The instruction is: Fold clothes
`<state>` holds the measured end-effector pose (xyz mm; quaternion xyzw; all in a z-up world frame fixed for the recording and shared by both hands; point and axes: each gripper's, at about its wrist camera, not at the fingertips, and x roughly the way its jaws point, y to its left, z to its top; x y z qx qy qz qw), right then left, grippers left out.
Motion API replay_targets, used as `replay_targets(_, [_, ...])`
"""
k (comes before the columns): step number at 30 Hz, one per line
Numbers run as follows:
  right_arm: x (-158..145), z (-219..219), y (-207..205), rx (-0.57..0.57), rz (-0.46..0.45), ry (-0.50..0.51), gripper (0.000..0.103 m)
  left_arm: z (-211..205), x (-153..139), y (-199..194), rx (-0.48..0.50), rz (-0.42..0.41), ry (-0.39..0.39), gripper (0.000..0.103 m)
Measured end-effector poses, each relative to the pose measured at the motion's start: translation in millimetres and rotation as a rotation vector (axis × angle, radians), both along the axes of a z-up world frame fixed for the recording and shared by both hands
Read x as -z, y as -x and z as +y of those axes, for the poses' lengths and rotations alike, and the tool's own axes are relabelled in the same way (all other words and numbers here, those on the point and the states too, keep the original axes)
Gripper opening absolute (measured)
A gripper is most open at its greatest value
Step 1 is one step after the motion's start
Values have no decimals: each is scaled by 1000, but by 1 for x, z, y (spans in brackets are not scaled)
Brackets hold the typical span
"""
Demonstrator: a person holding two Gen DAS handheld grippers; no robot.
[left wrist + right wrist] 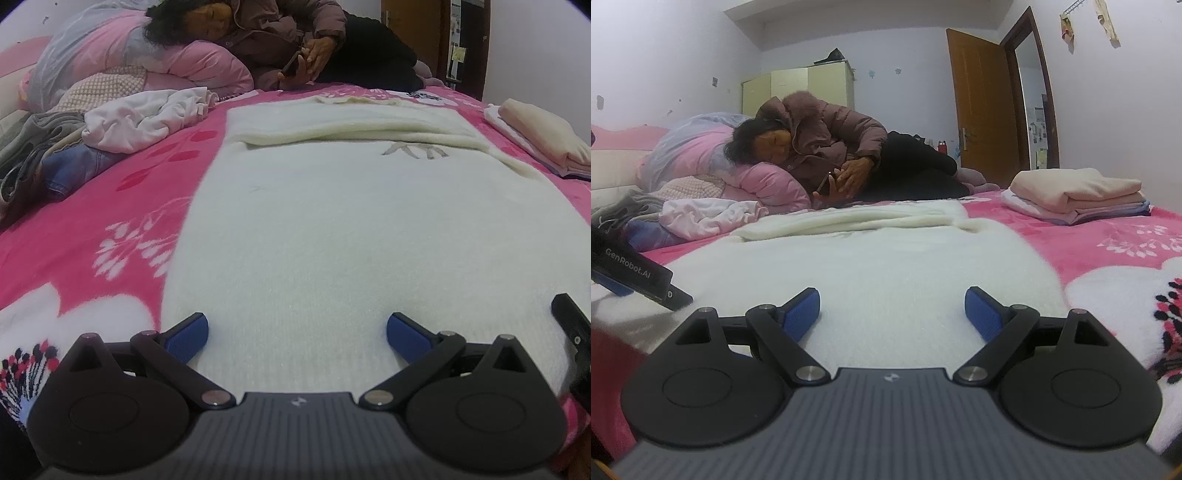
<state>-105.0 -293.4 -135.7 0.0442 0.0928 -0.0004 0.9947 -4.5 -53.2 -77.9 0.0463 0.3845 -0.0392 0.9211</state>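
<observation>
Standing wide apart with nothing between them, the jaws of the left gripper (pixel 297 338) and the right gripper (pixel 892 314) hover over the white sweater (pixel 314 229), which lies flat on the pink blanket (pixel 92 221). Folded clothes (pixel 1078 195) are stacked at its right, a loose pile (pixel 140 122) at its left.

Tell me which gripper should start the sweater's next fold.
Probably either: the left gripper and right gripper both hover open over the cream sweater's near hem, holding nothing. Use both together.

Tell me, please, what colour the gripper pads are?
Blue pads, clearest in the right wrist view.
</observation>
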Motion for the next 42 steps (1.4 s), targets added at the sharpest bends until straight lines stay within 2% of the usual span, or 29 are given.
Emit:
replay_targets(10, [0,7,1,37,2,44,87,6,-4,-4,21,24,29,103])
replay_targets(14, [-1,6,3,52,0,41,87,16,-9,7,49,-5,68,103])
replay_targets(17, [-1,4,3,56,2,28,87,29,-13,22,73,-45,81,103])
replay_targets(20, [-3,5,1,59,12,33,87,49,-13,35,57,-64,97,103])
replay_targets(23, [-7,6,-1,59,35,44,87,75,-10,45,21,-53,161,102])
replay_targets(31, [-30,4,14,35,71,28,87,111,-7,61,23,-78,280,85])
replay_targets(33, [-36,3,21,27,81,4,87,113,-6,61,36,-83,309,76])
replay_targets(36, [-43,1,28,14,87,-27,87,112,-4,61,60,-82,341,66])
replay_targets(39, [-52,-2,31,-26,85,-79,87,108,-1,61,76,-79,336,62])
replay_targets(42, [-58,-11,29,-68,87,-209,87,104,2,62,91,-76,331,61])
